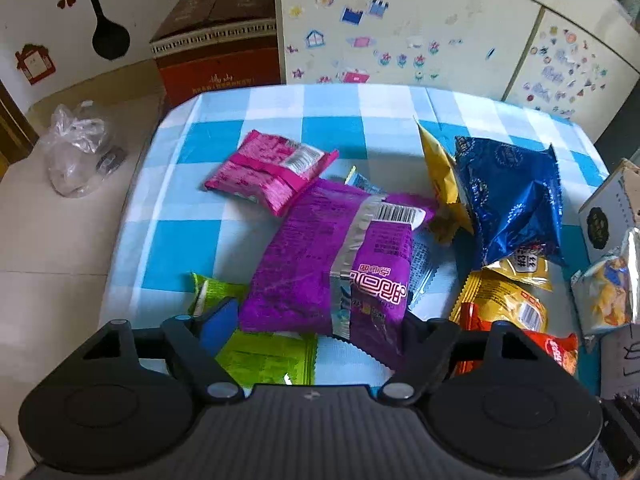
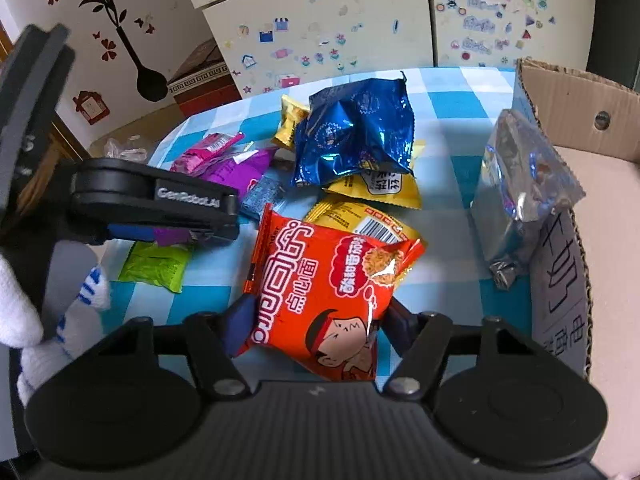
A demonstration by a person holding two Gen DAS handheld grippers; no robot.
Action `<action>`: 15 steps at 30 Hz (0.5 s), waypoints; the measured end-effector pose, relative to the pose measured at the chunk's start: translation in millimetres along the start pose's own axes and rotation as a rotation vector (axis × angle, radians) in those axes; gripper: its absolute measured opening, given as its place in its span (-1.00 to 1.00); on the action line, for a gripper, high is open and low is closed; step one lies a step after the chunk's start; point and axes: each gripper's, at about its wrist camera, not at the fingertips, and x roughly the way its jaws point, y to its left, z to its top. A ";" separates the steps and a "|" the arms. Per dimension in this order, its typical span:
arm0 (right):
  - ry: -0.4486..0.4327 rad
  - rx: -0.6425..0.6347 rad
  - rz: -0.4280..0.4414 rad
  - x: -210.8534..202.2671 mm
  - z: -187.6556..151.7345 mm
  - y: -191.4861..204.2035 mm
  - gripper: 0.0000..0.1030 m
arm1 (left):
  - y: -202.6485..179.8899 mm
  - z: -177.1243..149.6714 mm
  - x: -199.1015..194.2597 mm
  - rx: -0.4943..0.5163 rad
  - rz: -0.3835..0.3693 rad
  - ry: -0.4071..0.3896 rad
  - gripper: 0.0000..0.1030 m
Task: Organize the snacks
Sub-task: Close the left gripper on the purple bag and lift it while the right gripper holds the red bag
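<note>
My left gripper (image 1: 320, 320) is shut on a large purple snack packet (image 1: 332, 264), held between its blue-padded fingers (image 1: 218, 320). In the right wrist view the left gripper (image 2: 192, 234) shows at the left, clamped on the purple packet (image 2: 236, 170). My right gripper (image 2: 316, 320) is shut on an orange-red noodle snack packet (image 2: 328, 296). A pink packet (image 1: 272, 170), a green packet (image 1: 264, 356), a blue foil bag (image 1: 508, 196) and yellow packets (image 1: 504, 304) lie on the checked tablecloth (image 1: 188, 240).
An open cardboard box (image 2: 568, 184) stands at the right with a silver packet (image 2: 516, 184) leaning at its flap. A red-brown carton (image 1: 216, 48) and a clear plastic bag (image 1: 76, 148) are on the floor at left. Stickered cabinets (image 1: 400, 24) stand behind.
</note>
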 end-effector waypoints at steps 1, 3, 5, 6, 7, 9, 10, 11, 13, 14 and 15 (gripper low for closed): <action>-0.001 -0.003 0.001 -0.6 -0.5 0.4 0.26 | 1.4 -1.5 -2.3 -0.003 -0.004 -0.005 0.42; -0.006 -0.005 0.001 -2.5 -0.2 0.6 0.25 | 4.7 -4.7 -6.7 -0.016 -0.016 -0.012 0.37; -0.015 -0.004 0.005 -6.4 -0.3 0.6 0.25 | 7.8 -9.2 -10.3 -0.025 -0.021 -0.014 0.35; -0.020 -0.004 0.008 -8.5 -0.2 0.3 0.25 | 8.9 -11.6 -12.2 -0.029 -0.023 -0.016 0.32; -0.026 -0.005 0.011 -11.2 -0.5 0.3 0.25 | 10.3 -14.1 -14.3 -0.035 -0.027 -0.019 0.28; -0.033 -0.007 0.017 -15.9 -1.3 0.0 0.24 | 14.1 -18.7 -18.5 -0.055 -0.042 -0.024 0.24; -0.036 -0.009 0.020 -18.1 -2.0 0.1 0.24 | 16.4 -21.6 -21.4 -0.066 -0.051 -0.027 0.04; -0.040 -0.011 0.022 -20.9 -3.0 0.1 0.24 | 18.8 -24.0 -23.4 -0.074 -0.065 -0.026 -0.04; -0.043 -0.015 0.023 -24.9 -4.3 0.4 0.24 | 22.8 -30.6 -28.2 -0.094 -0.082 -0.024 -0.06; -0.043 -0.016 0.022 -27.0 -5.4 0.2 0.24 | 24.2 -34.4 -30.1 -0.101 -0.081 -0.021 -0.06; -0.043 -0.016 0.019 -29.1 -6.7 -0.1 0.24 | 26.0 -38.4 -31.7 -0.110 -0.081 -0.016 -0.05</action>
